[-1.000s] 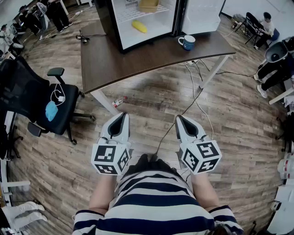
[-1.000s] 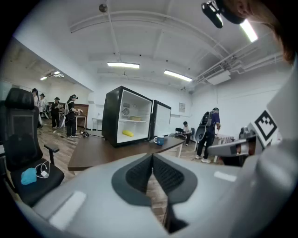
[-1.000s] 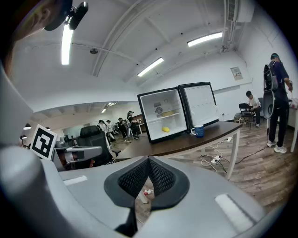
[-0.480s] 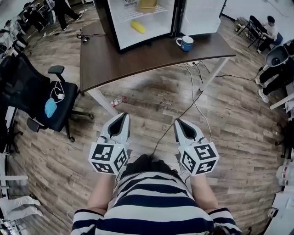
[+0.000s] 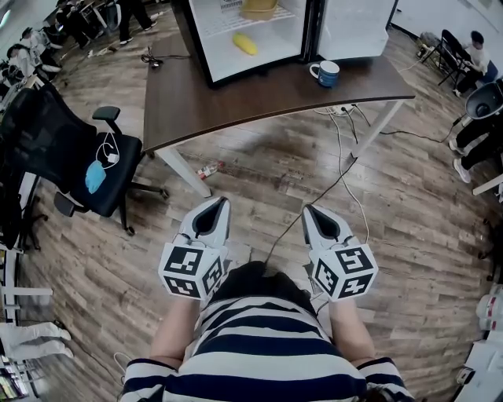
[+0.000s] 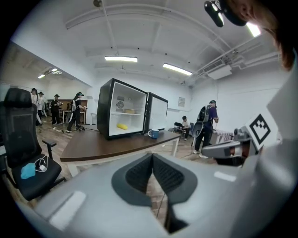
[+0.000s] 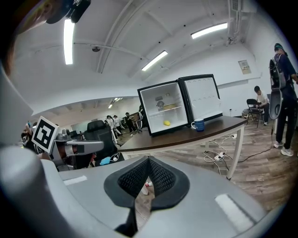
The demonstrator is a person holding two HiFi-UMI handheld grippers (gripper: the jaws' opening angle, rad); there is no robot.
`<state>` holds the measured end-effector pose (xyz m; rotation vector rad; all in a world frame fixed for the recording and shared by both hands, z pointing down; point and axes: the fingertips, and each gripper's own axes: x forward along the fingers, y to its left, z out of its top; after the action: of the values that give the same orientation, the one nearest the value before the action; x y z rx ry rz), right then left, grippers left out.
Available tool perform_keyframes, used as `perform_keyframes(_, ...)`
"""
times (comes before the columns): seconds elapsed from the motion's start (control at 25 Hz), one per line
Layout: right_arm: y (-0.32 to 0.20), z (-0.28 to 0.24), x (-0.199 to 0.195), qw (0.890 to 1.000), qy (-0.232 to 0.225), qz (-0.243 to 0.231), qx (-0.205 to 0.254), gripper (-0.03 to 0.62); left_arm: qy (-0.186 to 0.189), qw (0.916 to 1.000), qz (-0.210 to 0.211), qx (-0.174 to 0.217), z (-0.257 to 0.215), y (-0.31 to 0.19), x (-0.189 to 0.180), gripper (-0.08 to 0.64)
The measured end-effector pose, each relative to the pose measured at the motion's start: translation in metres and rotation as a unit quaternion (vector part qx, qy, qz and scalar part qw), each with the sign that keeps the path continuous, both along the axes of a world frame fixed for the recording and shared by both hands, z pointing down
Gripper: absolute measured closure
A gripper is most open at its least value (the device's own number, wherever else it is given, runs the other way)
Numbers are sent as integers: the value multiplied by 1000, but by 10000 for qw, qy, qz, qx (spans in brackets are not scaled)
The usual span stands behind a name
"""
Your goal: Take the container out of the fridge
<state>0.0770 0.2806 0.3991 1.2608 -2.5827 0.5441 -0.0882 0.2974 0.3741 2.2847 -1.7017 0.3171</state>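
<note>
A small black fridge (image 5: 236,39) stands open on the far side of a brown table (image 5: 236,98). On its upper shelf sits a tan container (image 5: 258,8), also seen as the container (image 6: 129,111) in the left gripper view and as the container (image 7: 170,107) in the right gripper view. A yellow item (image 5: 244,44) lies on the shelf below. My left gripper (image 5: 218,202) and right gripper (image 5: 308,210) hang side by side over the floor, well short of the table. Both are shut and hold nothing.
A blue mug (image 5: 324,73) stands on the table beside the white fridge door (image 5: 354,27). A black office chair (image 5: 94,169) is on the left. Cables and a power strip (image 5: 342,110) lie under the table's right end. Several people are in the background.
The head view has shifted a little, so table and fridge sit slightly lower and further right. Both grippers stay shut, low in front of the person.
</note>
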Motion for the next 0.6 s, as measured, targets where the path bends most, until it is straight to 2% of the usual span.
perform_keyframes(0.2, -12, 3, -8, 10000, 81, -27, -32, 595, 146, 9997, 177, -102, 5, -22, 3, 560)
perform_keyframes(0.32, -24, 7, -14, 9999, 156, -13, -60, 595, 188, 9994, 279, -14, 7, -42, 2, 560)
perform_keyframes(0.48, -46, 8, -22, 9997, 246, -29, -76, 595, 462, 9977, 461, 158, 0, -75, 1, 560)
perform_keyframes(0.6, -70, 6, -28, 9996, 262, 16, -67, 595, 365, 9972, 615, 216, -2, -99, -1, 560)
